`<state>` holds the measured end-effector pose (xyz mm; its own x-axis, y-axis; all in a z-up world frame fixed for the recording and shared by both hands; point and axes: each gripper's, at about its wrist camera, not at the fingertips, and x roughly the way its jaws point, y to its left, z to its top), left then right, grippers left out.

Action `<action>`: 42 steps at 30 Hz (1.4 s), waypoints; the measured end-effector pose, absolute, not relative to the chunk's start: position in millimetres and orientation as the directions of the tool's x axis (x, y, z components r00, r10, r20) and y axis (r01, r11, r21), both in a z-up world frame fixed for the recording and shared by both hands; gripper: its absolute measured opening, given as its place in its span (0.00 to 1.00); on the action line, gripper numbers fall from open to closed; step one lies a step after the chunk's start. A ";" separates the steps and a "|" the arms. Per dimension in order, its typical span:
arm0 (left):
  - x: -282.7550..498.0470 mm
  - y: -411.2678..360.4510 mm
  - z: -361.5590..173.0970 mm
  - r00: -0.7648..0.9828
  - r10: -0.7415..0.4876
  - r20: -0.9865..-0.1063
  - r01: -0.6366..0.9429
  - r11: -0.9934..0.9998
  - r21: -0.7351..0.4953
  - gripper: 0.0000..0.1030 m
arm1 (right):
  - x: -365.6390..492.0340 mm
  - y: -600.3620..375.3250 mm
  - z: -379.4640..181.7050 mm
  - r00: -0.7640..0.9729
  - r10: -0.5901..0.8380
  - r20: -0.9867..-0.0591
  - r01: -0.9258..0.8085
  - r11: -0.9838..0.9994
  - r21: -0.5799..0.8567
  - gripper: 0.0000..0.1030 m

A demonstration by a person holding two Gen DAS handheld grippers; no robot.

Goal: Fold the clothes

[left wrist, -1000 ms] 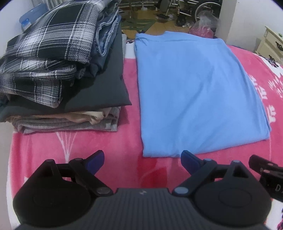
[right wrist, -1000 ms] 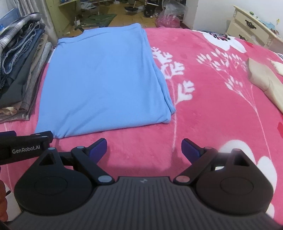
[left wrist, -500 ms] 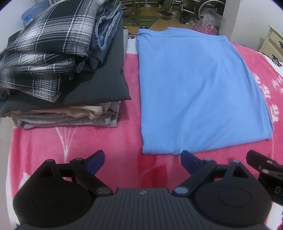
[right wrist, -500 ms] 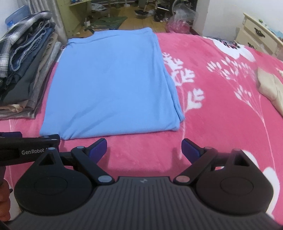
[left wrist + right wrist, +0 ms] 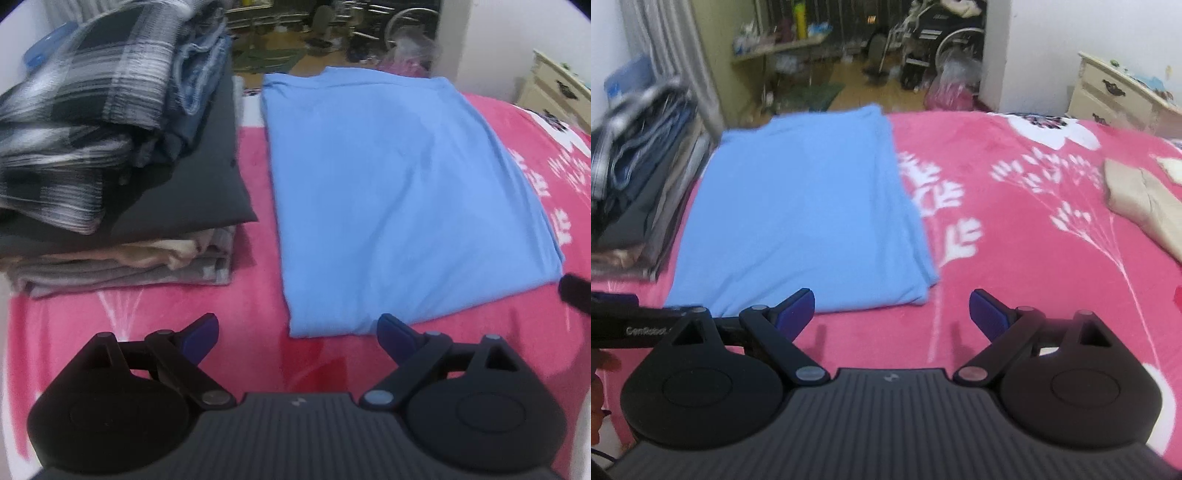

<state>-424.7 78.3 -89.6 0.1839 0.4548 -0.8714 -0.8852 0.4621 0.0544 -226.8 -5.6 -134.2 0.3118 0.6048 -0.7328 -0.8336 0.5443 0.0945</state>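
1. The pink floral blanket (image 5: 1015,206) covers the bed and serves as the flat folding surface; every garment lies on it.
2. The light blue garment (image 5: 402,192) lies flat as a long rectangle in the middle of the blanket, its sides apparently already turned in. In the left wrist view its near hem sits at 12 o'clock, just beyond the fingertips. In the right wrist view it lies at 11 o'clock. This layout presents both near corners for a lengthwise fold.
3. The stack of folded clothes (image 5: 122,162) stands at 10 o'clock in the left wrist view, near the blue garment but not touching it. A plaid shirt (image 5: 88,99) tops the stack. Judgement: finished items are kept to one side so the work area stays free.
4. A beige garment (image 5: 1141,206) lies at 2 o'clock in the right wrist view, well apart; it probably awaits folding.
5. The left gripper (image 5: 297,332) has its jaws spread wide with nothing between them, poised short of the hem's left corner.
6. The right gripper (image 5: 892,310) also stands wide apart and empty, short of the hem's right corner (image 5: 919,291).
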 end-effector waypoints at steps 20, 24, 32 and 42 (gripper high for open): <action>-425.1 71.3 -101.5 0.319 0.476 -0.819 -0.782 0.621 0.056 0.82 | -177.0 9.7 -172.3 0.229 0.600 -0.767 -0.786 0.579 0.218 0.04; -430.6 67.6 -86.3 0.384 0.507 -0.772 -0.751 0.658 0.059 0.77 | -191.1 10.0 -149.8 0.359 0.561 -0.746 -0.803 0.593 0.059 0.07; -416.3 65.3 -91.8 0.466 0.489 -0.737 -0.674 0.736 0.063 0.77 | -211.8 74.5 -159.6 0.180 0.679 -0.712 -0.943 0.324 0.070 0.05; -423.9 61.6 -93.6 0.473 0.492 -0.731 -0.623 0.774 0.118 0.77 | -204.6 76.4 -133.0 0.133 0.681 -0.720 -0.949 0.297 0.106 0.05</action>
